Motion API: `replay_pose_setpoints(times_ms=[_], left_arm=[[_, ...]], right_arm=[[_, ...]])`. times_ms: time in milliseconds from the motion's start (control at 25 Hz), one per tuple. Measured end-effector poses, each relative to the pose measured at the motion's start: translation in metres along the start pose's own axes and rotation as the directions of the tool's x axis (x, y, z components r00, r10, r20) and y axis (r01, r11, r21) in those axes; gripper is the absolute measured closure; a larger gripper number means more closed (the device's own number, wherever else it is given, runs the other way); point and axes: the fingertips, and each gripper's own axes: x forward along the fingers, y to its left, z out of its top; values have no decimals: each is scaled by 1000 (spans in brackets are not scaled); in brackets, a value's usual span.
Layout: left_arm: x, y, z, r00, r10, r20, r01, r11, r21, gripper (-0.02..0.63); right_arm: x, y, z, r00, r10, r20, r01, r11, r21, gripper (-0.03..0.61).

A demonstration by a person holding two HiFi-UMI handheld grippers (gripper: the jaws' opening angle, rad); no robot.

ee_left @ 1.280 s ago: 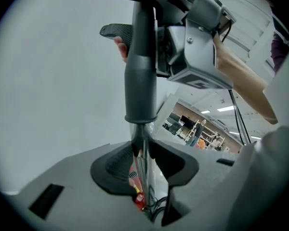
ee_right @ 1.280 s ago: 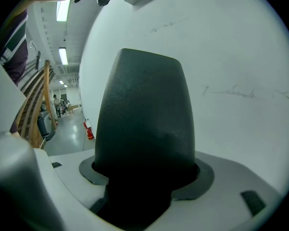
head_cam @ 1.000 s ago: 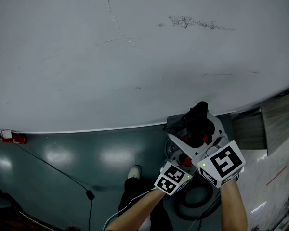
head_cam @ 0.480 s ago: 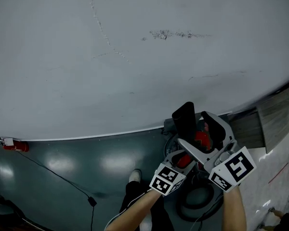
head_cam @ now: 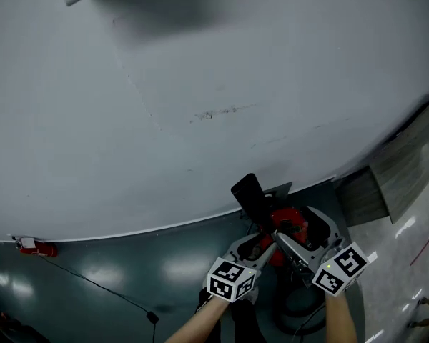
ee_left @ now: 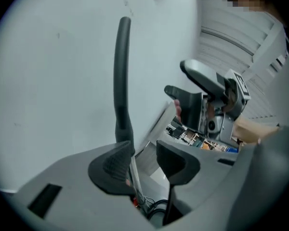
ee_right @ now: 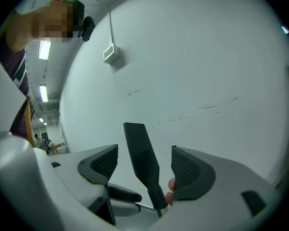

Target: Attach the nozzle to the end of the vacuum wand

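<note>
The black flat nozzle (head_cam: 250,194) stands upright in front of the white wall, on the end of a thin metal wand (ee_left: 135,178) above the red vacuum body (head_cam: 289,225). My right gripper (head_cam: 300,229) is open. In the right gripper view the nozzle (ee_right: 143,160) rises between its two pads (ee_right: 189,170) with a gap on each side, and fingertips (ee_right: 171,186) show by the nozzle's base. My left gripper (head_cam: 256,246) has its jaws closing. In the left gripper view the nozzle (ee_left: 122,76) and wand run along the left pad (ee_left: 116,161); the other pad stands apart.
A white wall (head_cam: 200,84) fills most of the head view, above a teal floor (head_cam: 93,270) with a black cable (head_cam: 104,286) and a small red object (head_cam: 40,249). A black hose coil (head_cam: 300,307) lies below the vacuum. A person (ee_right: 17,66) stands at the left.
The head view has tilted up the wall. Both grippers have risen and sit lower and smaller in the picture. The nozzle has shifted left and now leans left.
</note>
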Motion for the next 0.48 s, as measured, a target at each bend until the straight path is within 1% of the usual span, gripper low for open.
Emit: replay_pose_setpoints(times_ms=[120, 200, 240, 320, 400, 480], left_arm=[[-17, -18, 33, 1000, 1, 30, -2, 999, 32, 466], [-30, -33, 54, 999, -1, 40, -1, 998, 61, 483], [-37, -42, 64, 999, -1, 47, -2, 997, 72, 493], [-51, -59, 84, 998, -2, 67, -4, 996, 90, 514], [-60, -76, 103, 997, -8, 82, -1, 994, 113, 531], [-69, -90, 121, 996, -14, 93, 0, 990, 142, 550]], right_arm=[[-17, 7, 8, 1000, -19, 23, 18, 999, 40, 225], [-29, 13, 16, 998, -43, 54, 39, 996, 75, 244], [-37, 17, 20, 996, -56, 72, 49, 994, 97, 273], [-53, 23, 29, 991, -87, 103, 73, 989, 130, 357], [-68, 28, 39, 984, -118, 131, 97, 983, 154, 424], [-80, 32, 52, 976, -140, 164, 111, 978, 179, 456]])
